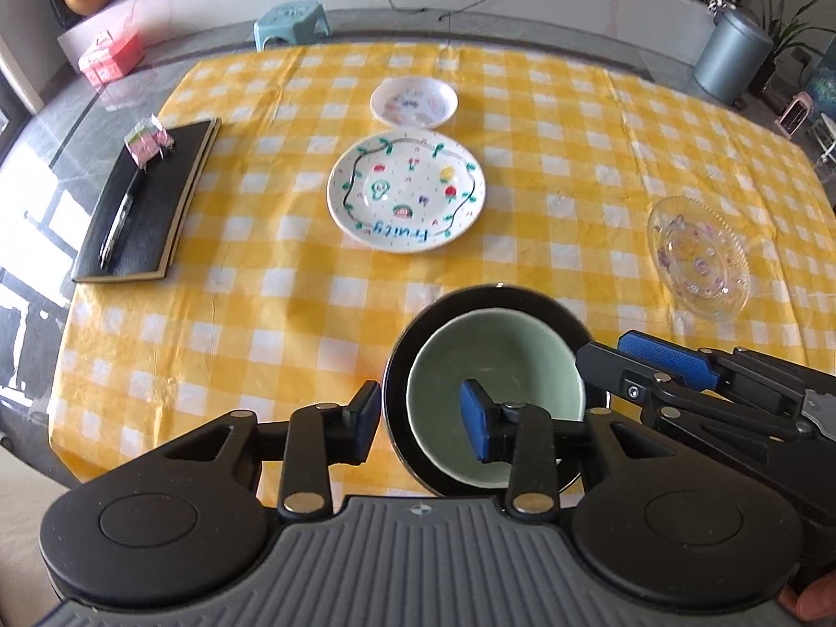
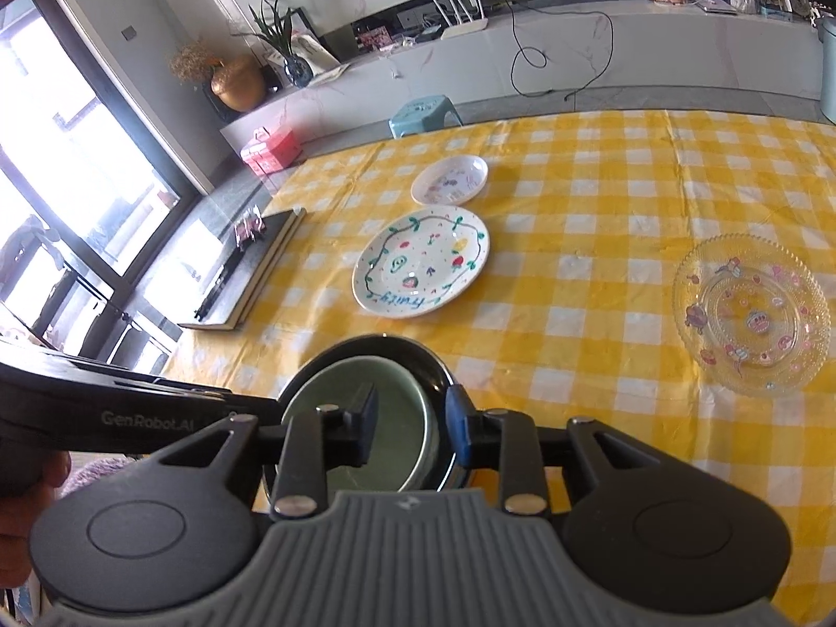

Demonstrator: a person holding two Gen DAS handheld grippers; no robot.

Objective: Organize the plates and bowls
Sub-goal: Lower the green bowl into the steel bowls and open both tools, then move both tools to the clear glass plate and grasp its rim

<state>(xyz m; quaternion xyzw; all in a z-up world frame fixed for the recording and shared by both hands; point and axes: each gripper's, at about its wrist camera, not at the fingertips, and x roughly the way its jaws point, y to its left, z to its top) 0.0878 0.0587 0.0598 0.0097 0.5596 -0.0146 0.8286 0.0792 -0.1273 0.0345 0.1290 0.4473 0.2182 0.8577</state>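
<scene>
Both grippers, left gripper [image 1: 420, 426] and right gripper [image 2: 413, 426], gape partly, seemingly gripping nothing. Green bowl [image 1: 496, 386] nested in black bowl [image 1: 413, 334]; fruit plate [image 1: 406, 190], small dish [image 1: 414, 101], glass plate [image 1: 697, 256] unstacked.

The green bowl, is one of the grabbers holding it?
No. Both sets of jaws are open around the rims of the green bowl and black bowl, and nothing is held.

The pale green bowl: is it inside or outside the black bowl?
Inside: the pale green bowl sits nested within the black bowl's rim.
</scene>
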